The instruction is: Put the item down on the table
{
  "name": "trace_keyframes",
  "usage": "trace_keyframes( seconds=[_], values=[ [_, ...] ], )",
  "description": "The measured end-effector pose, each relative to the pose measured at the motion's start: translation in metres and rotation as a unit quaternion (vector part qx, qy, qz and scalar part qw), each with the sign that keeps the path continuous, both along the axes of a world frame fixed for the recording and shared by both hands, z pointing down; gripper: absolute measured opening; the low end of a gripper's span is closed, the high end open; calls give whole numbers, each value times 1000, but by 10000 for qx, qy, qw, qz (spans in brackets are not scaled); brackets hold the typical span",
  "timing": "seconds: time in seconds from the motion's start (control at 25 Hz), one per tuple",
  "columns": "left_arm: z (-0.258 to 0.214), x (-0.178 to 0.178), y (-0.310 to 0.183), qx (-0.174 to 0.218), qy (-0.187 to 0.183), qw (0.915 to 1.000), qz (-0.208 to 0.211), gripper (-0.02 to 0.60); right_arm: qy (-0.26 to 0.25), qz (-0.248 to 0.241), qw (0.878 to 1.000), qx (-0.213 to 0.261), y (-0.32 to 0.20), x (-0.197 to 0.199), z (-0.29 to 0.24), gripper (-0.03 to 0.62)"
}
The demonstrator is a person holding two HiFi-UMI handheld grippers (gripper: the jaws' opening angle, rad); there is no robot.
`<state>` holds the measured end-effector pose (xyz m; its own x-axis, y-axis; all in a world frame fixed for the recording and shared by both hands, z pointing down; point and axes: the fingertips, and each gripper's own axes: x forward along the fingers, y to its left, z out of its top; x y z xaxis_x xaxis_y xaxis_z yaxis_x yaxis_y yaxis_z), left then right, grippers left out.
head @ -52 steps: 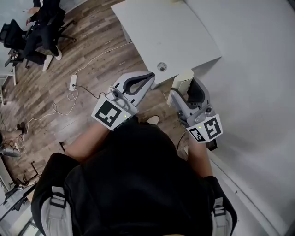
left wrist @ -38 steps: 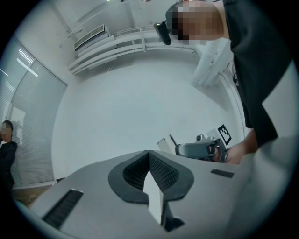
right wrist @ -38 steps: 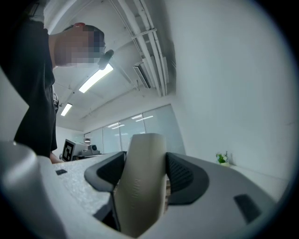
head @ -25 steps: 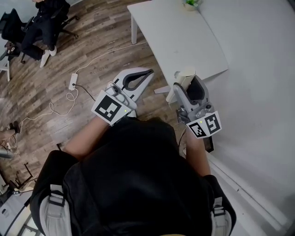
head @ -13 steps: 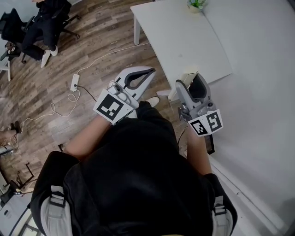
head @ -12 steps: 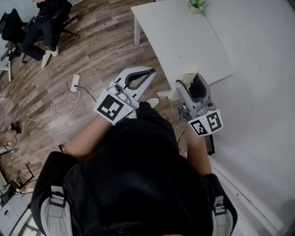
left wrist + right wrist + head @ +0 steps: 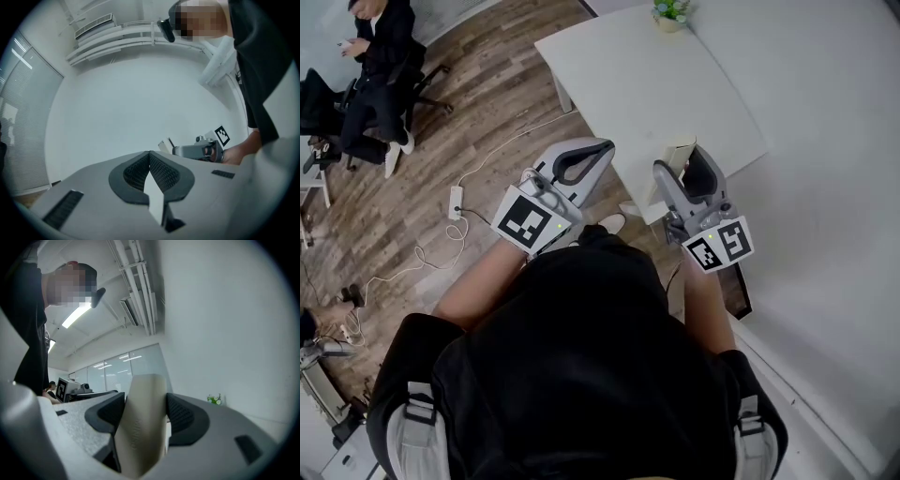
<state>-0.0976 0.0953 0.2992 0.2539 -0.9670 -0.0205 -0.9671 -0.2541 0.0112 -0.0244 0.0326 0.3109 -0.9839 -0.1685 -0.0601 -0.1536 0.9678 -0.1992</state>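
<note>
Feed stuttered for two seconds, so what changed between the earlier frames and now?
The person has moved up along the table: its far end with a small potted plant has come into sight, and the right gripper with the cream item now shows over the tabletop's near corner. Nothing was let go. Unchanged: right gripper shut on the item, left gripper shut and empty.

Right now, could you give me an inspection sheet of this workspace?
Surface: white table, bare except at its far edge.
Job's things: pale item, held in the right gripper, not yet set down.
Clutter: small potted plant at the table's far edge.
Grippers: left gripper shut, empty; right gripper shut on the item.
Cables: white cable and power strip on the floor.
Surroundings: wood floor, white wall, seated person.
</note>
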Motion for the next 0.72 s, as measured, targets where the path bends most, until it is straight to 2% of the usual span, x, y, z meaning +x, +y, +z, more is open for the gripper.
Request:
trace_keyframes(
  seconds=[0.44,0.72],
  values=[
    [2,35,-121,-208,-215,9974,662,-6,4,546,9983,-202,-107,30,11,282],
    [15,62,-165,-337,-287,9931,1089,-6,310,1029,9935,-371,-153,51,33,282]
  ],
)
